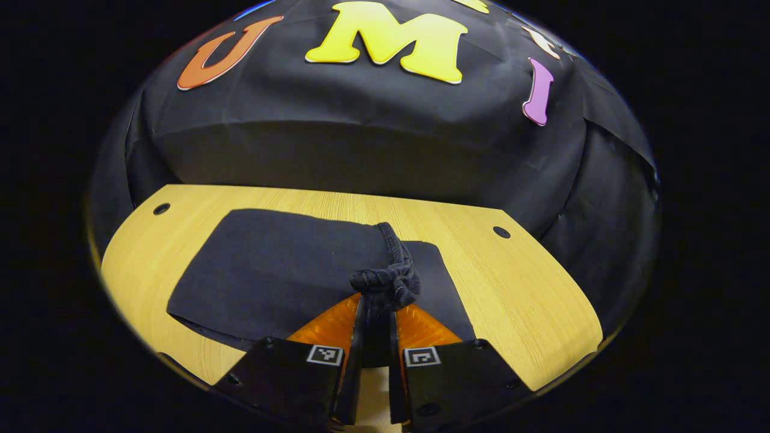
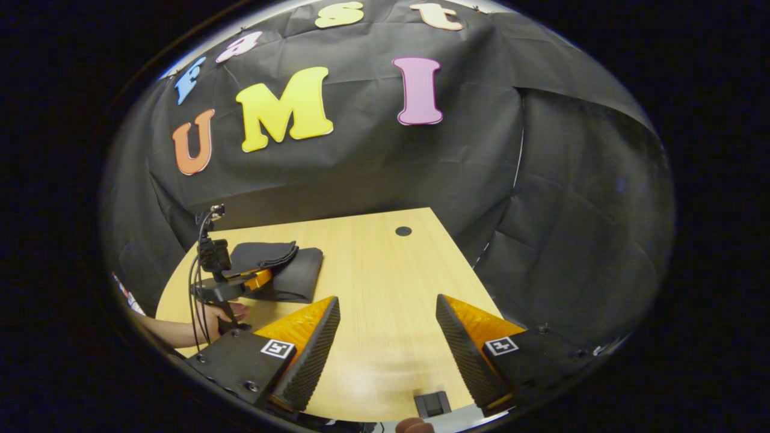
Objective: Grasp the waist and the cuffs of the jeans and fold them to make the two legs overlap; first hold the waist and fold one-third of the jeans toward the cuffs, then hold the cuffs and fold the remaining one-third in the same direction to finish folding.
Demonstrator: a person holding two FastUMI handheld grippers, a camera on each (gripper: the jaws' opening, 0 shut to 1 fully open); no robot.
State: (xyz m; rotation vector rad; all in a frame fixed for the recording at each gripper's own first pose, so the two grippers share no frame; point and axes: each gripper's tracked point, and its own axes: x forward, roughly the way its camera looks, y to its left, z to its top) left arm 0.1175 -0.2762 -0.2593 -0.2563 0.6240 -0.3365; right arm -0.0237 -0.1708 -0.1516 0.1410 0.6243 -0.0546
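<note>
Left gripper view: the left gripper (image 1: pixel 378 313) pinches a bunched edge of the dark folded denim jeans (image 1: pixel 271 270), which lie on the pale wooden table (image 1: pixel 529 300). The right gripper (image 2: pixel 388 337), fingers spread apart, hovers over bare tabletop, well apart from the jeans.

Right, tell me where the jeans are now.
The jeans lie folded on the wooden table, a bunched edge pinched in the left gripper; in the right gripper view they sit far left.
</note>
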